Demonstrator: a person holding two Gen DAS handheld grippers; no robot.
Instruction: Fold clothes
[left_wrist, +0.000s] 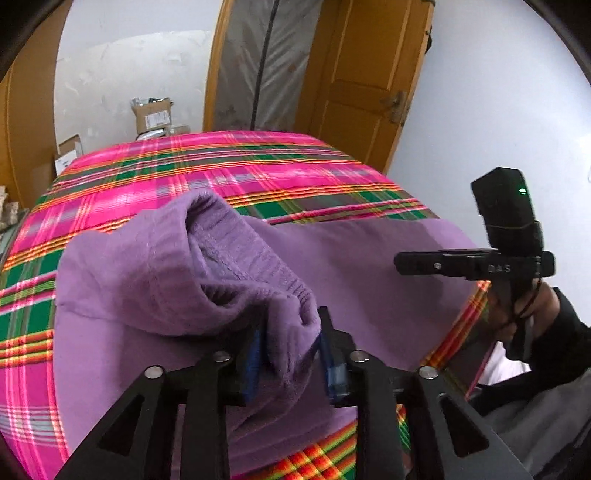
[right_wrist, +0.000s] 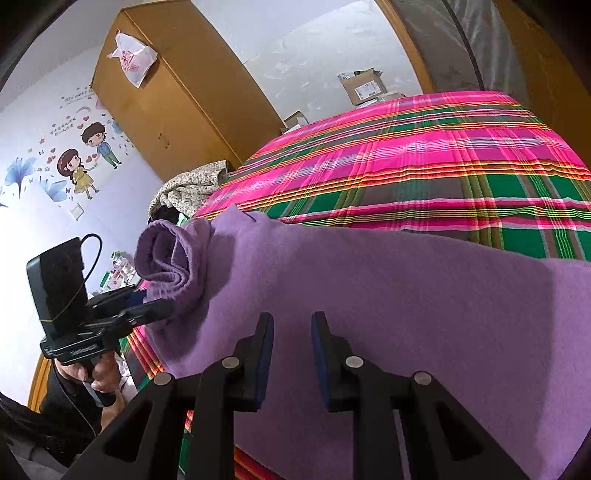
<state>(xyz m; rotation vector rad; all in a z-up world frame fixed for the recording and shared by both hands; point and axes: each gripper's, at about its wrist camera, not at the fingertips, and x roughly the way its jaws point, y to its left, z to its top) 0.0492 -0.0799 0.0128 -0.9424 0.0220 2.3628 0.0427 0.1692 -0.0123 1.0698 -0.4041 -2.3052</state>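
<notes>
Nearest the lens in the left wrist view, a bunched fold of the purple garment (left_wrist: 207, 266) is seen between the blue pads of the left hand-held gripper (left_wrist: 288, 354), whose jaws stand partly apart; whether the pads press the cloth cannot be told. The garment is spread across the lower part of the plaid bed (left_wrist: 229, 162). In the right wrist view, the right hand-held gripper (right_wrist: 291, 354) is held partly open above the flat purple cloth, with nothing gripped.
</notes>
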